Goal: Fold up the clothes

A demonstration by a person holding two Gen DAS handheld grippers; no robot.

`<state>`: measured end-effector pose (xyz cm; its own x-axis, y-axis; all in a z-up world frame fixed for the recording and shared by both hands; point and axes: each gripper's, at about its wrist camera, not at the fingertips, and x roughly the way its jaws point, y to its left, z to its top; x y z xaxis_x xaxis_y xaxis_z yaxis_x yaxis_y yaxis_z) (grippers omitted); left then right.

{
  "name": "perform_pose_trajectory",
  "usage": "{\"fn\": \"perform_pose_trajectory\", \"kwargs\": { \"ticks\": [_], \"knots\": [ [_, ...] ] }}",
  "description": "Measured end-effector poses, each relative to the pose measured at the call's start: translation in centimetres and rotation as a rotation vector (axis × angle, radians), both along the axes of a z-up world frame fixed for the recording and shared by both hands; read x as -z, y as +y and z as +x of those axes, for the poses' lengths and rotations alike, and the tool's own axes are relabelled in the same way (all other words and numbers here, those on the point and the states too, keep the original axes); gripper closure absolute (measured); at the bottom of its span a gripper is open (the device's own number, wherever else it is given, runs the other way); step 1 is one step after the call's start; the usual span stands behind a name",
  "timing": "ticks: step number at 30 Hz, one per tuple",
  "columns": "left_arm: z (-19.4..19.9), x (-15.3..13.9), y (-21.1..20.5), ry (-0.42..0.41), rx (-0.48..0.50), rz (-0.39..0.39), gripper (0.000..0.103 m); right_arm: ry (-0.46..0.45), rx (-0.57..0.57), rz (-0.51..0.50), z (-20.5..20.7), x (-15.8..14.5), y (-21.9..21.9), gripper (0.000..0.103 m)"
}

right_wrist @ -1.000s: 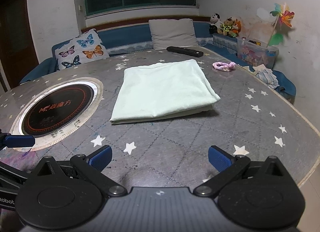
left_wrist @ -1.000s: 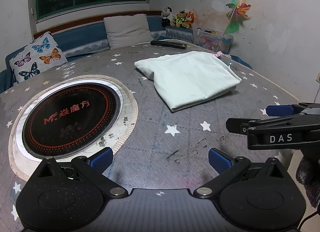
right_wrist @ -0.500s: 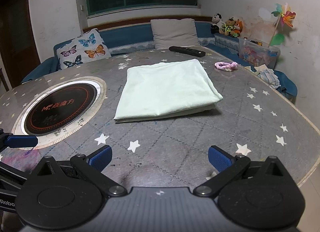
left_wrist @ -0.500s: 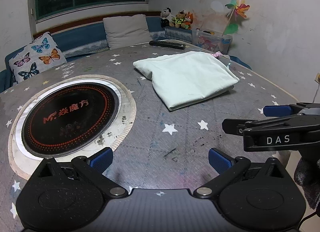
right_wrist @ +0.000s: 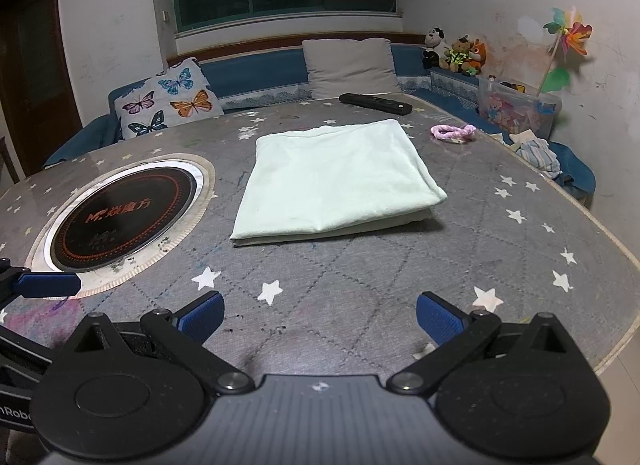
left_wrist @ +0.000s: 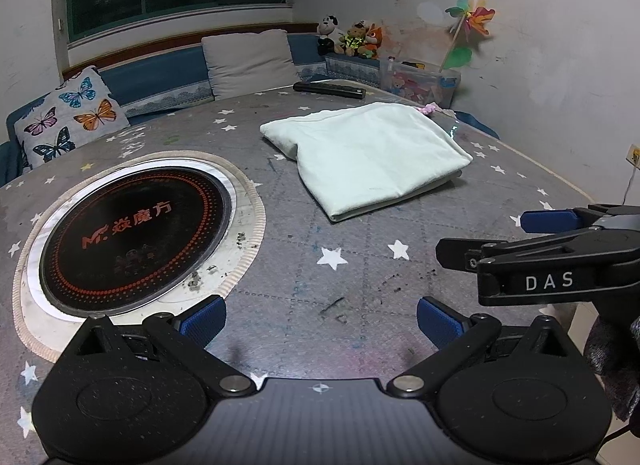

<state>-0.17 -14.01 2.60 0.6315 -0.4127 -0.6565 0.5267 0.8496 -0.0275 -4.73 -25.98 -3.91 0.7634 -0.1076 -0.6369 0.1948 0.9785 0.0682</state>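
Observation:
A pale green garment (left_wrist: 372, 157) lies folded into a flat rectangle on the grey star-patterned table (left_wrist: 320, 281); it also shows in the right wrist view (right_wrist: 336, 181). My left gripper (left_wrist: 320, 315) is open and empty, low over the table's near edge, well short of the garment. My right gripper (right_wrist: 320, 313) is open and empty, also near the front edge, with the garment straight ahead. The right gripper shows from the side in the left wrist view (left_wrist: 552, 249). A left fingertip (right_wrist: 44, 285) shows at the left edge of the right wrist view.
A round black induction plate (left_wrist: 136, 233) is set in the table at left. A black remote (right_wrist: 376, 103) and a pink hair tie (right_wrist: 452, 133) lie at the far side. A bench with cushions (right_wrist: 176, 101) and a toy box (right_wrist: 520, 111) lie beyond the table.
Both grippers have drawn back slightly from the folded garment and stay open. The garment has not moved.

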Motion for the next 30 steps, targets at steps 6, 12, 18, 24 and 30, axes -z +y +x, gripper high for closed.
{"fn": "perform_pose_trajectory", "kwargs": {
  "ticks": [6, 12, 18, 24, 30],
  "knots": [
    [0.06, 0.05, -0.09, 0.002, 0.001, 0.0, 0.0, 0.002, 0.001, 0.0, -0.02, 0.07, -0.06, 0.0],
    [0.14, 0.14, -0.15, 0.004, 0.003, 0.0, 0.0, 0.007, -0.004, 0.001, 0.1, 0.19, 0.04, 0.0],
    [0.25, 0.2, -0.24, 0.006, 0.005, 0.002, 0.0, 0.011, -0.008, 0.0, 0.22, 0.26, 0.15, 0.0],
    [0.25, 0.33, -0.49, 0.007, 0.015, 0.006, 0.0, 0.014, -0.006, 0.002, 0.43, 0.32, 0.05, 0.0],
    [0.4, 0.54, -0.84, 0.011, 0.024, 0.012, 0.0, 0.023, -0.005, 0.002, 0.71, 0.55, -0.04, 0.0]
  ]
}}
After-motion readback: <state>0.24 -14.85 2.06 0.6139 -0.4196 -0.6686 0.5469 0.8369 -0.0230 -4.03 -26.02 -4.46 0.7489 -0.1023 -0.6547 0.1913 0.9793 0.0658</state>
